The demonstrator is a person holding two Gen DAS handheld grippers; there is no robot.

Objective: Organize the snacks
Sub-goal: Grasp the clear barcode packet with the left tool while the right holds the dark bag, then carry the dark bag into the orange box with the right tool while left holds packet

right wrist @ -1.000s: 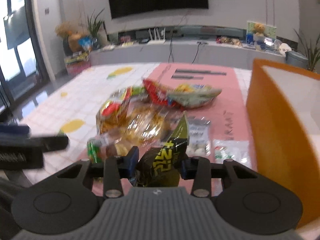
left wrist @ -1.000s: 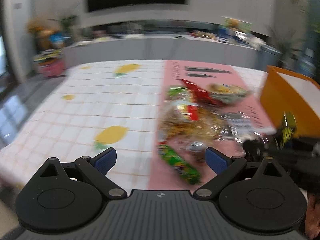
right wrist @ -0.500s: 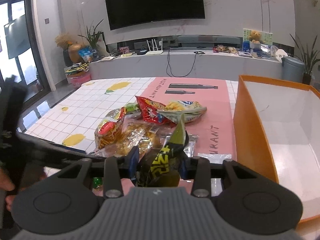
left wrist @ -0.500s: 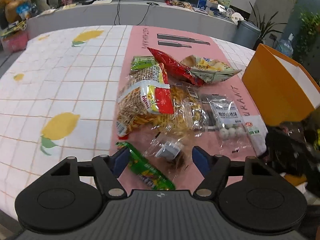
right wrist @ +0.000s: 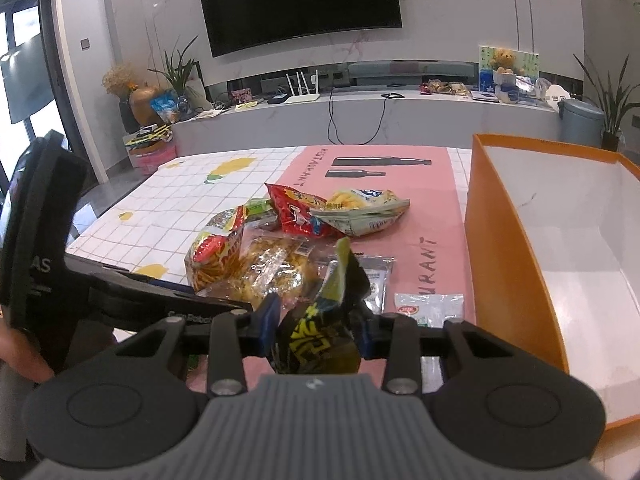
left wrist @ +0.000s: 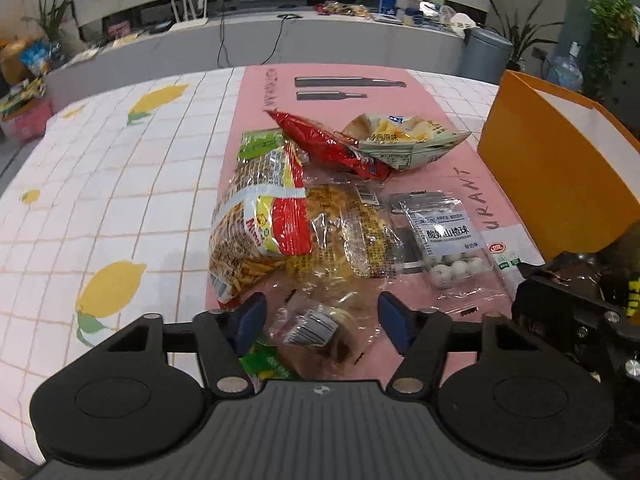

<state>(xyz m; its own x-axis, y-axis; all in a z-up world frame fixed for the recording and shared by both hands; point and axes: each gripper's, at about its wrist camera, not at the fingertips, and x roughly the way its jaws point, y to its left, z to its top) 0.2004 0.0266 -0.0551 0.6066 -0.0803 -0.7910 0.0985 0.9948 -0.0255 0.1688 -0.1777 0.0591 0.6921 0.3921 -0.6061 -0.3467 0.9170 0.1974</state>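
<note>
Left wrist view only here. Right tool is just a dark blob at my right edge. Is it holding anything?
Observer: Yes. The right tool is shut on a black and yellow snack packet.
Operator: Can't see into the orange box from my side. Anything in it?
Observer: The right wrist view looks into the orange box; the white inside that shows is bare.
Operator: Is the packet over the box yet?
Observer: No. It hangs over the pink mat, left of the box wall.
Operator: And my tool?
Observer: The left tool is open, its fingers either side of a clear wrapped snack.
</note>
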